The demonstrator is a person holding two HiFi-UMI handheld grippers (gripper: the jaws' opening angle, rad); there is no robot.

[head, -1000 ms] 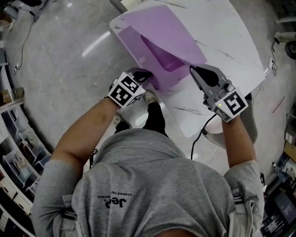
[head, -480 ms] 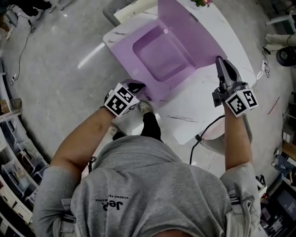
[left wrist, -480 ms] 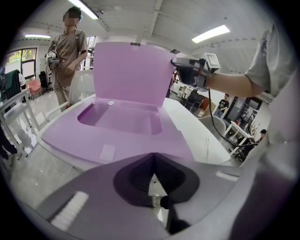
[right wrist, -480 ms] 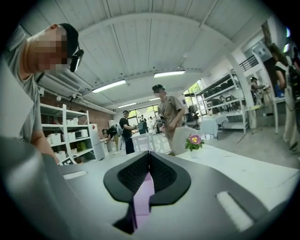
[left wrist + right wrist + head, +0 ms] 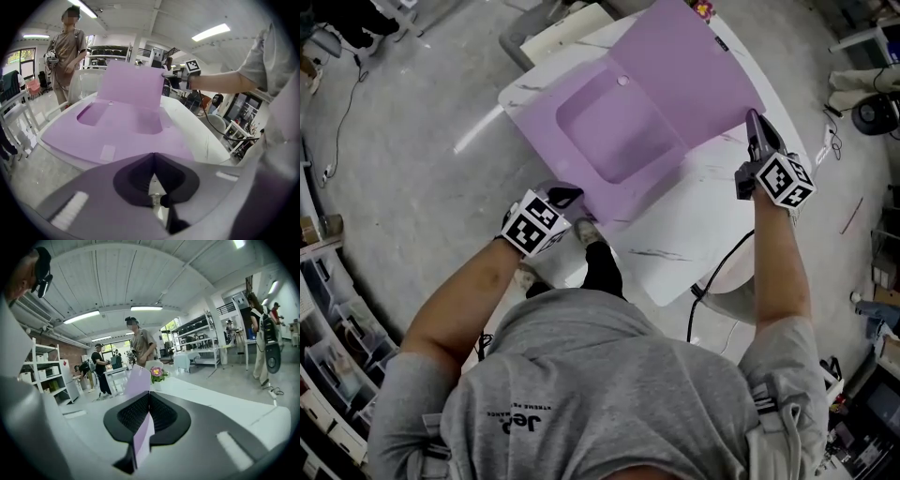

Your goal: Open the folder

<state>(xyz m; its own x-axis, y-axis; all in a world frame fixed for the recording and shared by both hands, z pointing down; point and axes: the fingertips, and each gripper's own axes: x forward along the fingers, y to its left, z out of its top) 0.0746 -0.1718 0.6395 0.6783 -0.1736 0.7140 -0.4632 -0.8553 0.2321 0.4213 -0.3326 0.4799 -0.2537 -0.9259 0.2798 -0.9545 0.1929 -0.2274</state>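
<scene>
White marble-patterned table on a pale polished floor, seen from above my own shoulders. A purple folder lies across the middle of the table. Its base is flat, and its cover is lifted and leaning away on the folder's far right side.

My right gripper is at the folder's right edge, jaws clamped on the rim of the cover, with purple sheet pinched between them. I judge that this grip is what keeps the cover raised.

My left gripper sits at the folder's near corner, jaws closed together with nothing seen between them and tips at the edge of the base. I judge it is there to stop the base sliding or rising with the cover. Whether it presses down I cannot tell.

Beyond the folder's far right corner stands a small potted flower, near the cover's top edge, so the cover might brush it if swung fully back. Right of the folder the tabletop is bare up to its rim, leaving room for my right gripper. The folder's near corner lies close to the table's near rim, just beside the drop to the floor.
</scene>
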